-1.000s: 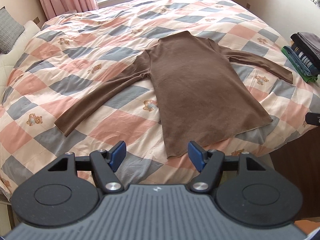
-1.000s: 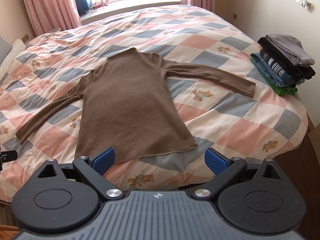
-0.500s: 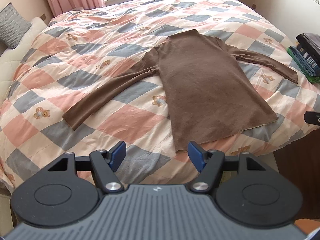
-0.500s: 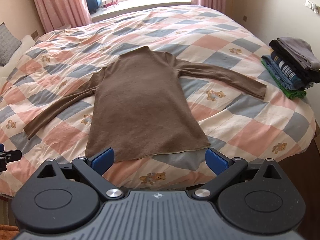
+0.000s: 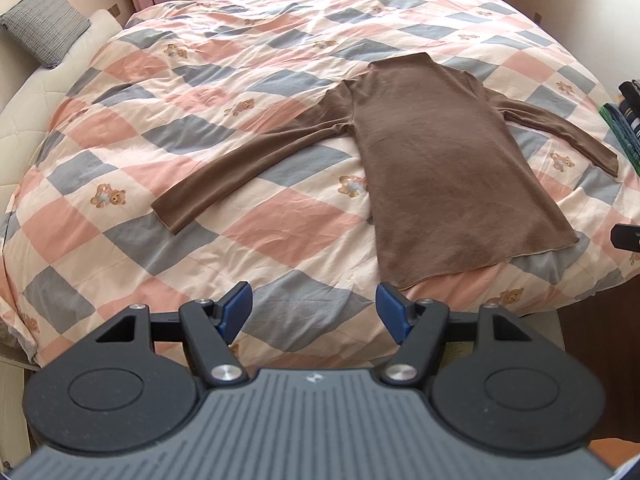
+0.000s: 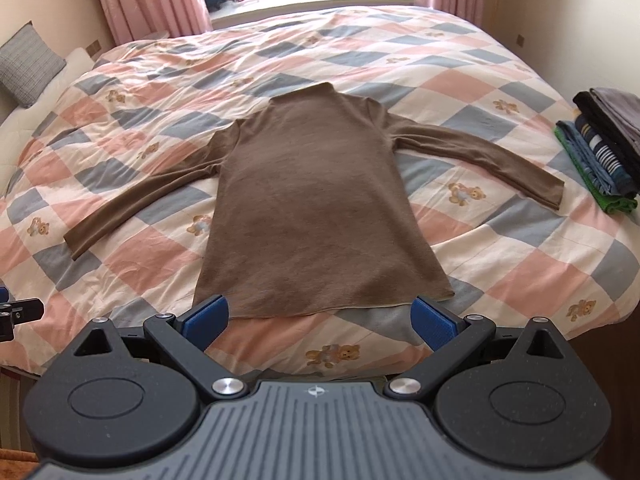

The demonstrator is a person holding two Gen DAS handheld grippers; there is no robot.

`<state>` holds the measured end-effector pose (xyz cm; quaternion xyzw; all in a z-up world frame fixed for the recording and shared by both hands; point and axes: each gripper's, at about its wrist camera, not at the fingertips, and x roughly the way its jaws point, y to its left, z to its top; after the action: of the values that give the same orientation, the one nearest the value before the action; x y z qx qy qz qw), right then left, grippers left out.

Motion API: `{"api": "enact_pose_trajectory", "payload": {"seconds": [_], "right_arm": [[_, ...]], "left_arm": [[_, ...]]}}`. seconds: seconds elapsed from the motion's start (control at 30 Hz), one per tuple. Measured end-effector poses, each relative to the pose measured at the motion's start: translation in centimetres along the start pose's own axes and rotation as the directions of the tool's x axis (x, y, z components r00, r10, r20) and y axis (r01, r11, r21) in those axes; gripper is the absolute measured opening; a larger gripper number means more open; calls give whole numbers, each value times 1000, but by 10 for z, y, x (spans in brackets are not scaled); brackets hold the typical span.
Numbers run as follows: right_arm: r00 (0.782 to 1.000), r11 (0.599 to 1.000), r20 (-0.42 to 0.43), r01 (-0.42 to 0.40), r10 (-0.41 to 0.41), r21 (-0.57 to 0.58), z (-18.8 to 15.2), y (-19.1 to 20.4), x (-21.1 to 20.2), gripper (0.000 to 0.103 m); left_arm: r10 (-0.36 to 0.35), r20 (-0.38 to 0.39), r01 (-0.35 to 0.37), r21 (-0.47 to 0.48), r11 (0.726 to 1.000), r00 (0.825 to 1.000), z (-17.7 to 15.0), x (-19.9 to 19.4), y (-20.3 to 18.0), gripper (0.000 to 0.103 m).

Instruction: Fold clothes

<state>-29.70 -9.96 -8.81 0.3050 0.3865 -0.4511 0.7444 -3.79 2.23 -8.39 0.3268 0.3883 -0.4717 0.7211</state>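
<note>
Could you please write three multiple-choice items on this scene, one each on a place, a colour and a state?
1. Where does the stack of folded clothes sit?
A. At the bed's right edge
B. On the pillow
C. On the window sill

2. What colour is the garment spread on the quilt?
A. Green
B. Brown
C. White

3. How do the sleeves lie?
A. Folded across the body
B. Tucked underneath
C. Stretched out to both sides

Answers: 1 A, the stack lies by the right sleeve's cuff at the bed's edge. 2 B, the whole knit is brown. 3 C, each sleeve runs outward, the left sleeve clear of the body; both the left gripper and the right gripper are open and hold nothing.
</note>
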Motion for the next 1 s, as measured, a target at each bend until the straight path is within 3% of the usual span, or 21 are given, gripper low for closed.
{"api": "enact_pose_trajectory", "payload": {"seconds": [0.43,0.77,0.87,1.0], "right_arm": [[999,999,-47,-29,28,-24,27,-11,25,100],[990,995,-125,-75,66,-66,92,-71,92,100],[985,992,-159,-90,74,-92,114,-91,116,100],[979,985,-188,-101,73,-141,140,-110,149,100]], "left_arm": [[14,-44,-16,-42,999,999,24,17,-5,66],[4,-101,-23,-190,981,995,73,76,-43,66],[-7,-92,-24,-328,944,996,71,98,-26,66],[-19,-78,-22,-502,864,997,67,127,-2,67]]}}
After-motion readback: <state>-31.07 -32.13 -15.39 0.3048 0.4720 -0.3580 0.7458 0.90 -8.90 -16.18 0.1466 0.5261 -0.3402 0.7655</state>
